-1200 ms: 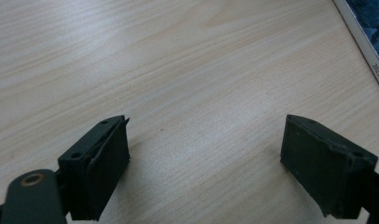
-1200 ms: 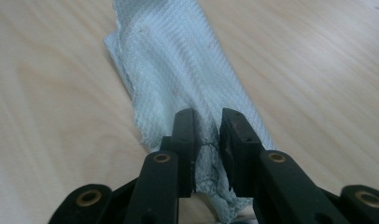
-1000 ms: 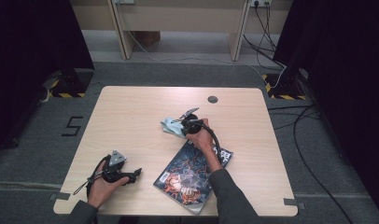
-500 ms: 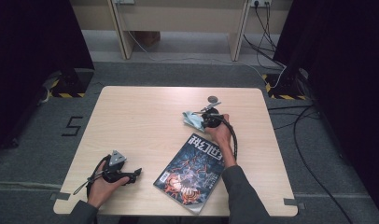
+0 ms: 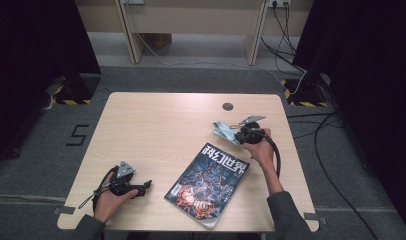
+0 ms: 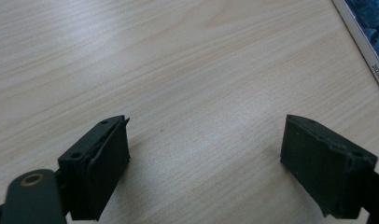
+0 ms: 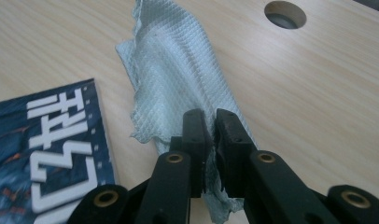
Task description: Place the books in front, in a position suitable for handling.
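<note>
The right gripper (image 7: 208, 140) has its two black jaws pressed together on a pale blue-green cloth (image 7: 178, 79). The waffle-textured fabric is pinched between the pads; one crumpled end hangs below the jaws and the longer part lies ahead of them on the wood. In the high view this gripper (image 5: 241, 131) sits at the right side of the table (image 5: 156, 125), held in the person's right hand (image 5: 260, 150), with the cloth (image 5: 225, 131) spilling from its tip just beyond the top edge of the magazine (image 5: 208, 182).

In the right gripper view the magazine (image 7: 47, 154) lies just beside the cloth. Its dark blue cover carries large white Chinese characters; in the high view they read 科幻世界 across the top of the cover, above a picture in blue, red and orange. A round cable hole (image 7: 284, 14) opens in the tabletop past the far end of the cloth, well apart from it.

The left gripper (image 6: 206, 158) rests low over bare wood near the front left corner, jaws standing wide apart with nothing between them. The high view shows it (image 5: 141, 187) in the person's left hand (image 5: 108, 200), well apart from the magazine's lower corner. At the right edge of the left gripper view a strip of the magazine (image 6: 365, 42) shows, with small print along its white border beginning "2025.04".

On the grey floor to the left of the table, a white "5" (image 5: 78, 136) is marked.
</note>
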{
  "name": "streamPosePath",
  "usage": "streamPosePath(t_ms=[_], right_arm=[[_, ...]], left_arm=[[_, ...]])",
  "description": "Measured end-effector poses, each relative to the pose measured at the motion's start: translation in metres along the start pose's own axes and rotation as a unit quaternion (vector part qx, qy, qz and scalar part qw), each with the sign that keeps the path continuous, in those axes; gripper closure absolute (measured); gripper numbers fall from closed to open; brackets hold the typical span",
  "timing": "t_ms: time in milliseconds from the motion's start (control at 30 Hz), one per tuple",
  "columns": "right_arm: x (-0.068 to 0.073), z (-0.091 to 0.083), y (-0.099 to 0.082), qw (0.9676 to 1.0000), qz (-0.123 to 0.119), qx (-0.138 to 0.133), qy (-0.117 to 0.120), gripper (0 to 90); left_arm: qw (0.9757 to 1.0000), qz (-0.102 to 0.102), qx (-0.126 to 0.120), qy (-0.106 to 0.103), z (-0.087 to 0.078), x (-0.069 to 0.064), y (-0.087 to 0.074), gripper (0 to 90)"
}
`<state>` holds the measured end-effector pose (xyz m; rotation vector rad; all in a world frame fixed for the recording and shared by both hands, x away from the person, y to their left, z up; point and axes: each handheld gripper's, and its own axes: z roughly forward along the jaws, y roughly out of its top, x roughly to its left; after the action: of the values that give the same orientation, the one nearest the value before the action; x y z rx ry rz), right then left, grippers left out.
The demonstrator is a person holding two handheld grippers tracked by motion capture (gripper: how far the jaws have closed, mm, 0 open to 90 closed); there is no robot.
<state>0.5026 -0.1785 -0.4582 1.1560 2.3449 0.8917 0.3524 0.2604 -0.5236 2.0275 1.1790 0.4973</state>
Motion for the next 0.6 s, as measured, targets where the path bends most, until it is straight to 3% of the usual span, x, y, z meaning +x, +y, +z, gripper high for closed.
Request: streamPosePath(t_ms=[233, 400, 600], right_arm=[[-0.012, -0.034, -0.037, 0.9997, 0.012, -0.018, -0.014, 83.1], [-0.013, -0.046, -0.061, 0.9992, 0.024, -0.023, -0.024, 83.1], [-0.012, -0.062, -0.077, 0.9991, 0.025, -0.016, -0.031, 83.1]], left_arm=[[1.0, -0.002, 0.0, 0.0, 0.0, 0.0, 0.0, 14.5], [1.0, -0.003, -0.001, -0.001, 0.0, 0.0, 0.0, 14.5], [1.0, -0.001, 0.0, -0.001, 0.0, 0.0, 0.0, 14.4]])
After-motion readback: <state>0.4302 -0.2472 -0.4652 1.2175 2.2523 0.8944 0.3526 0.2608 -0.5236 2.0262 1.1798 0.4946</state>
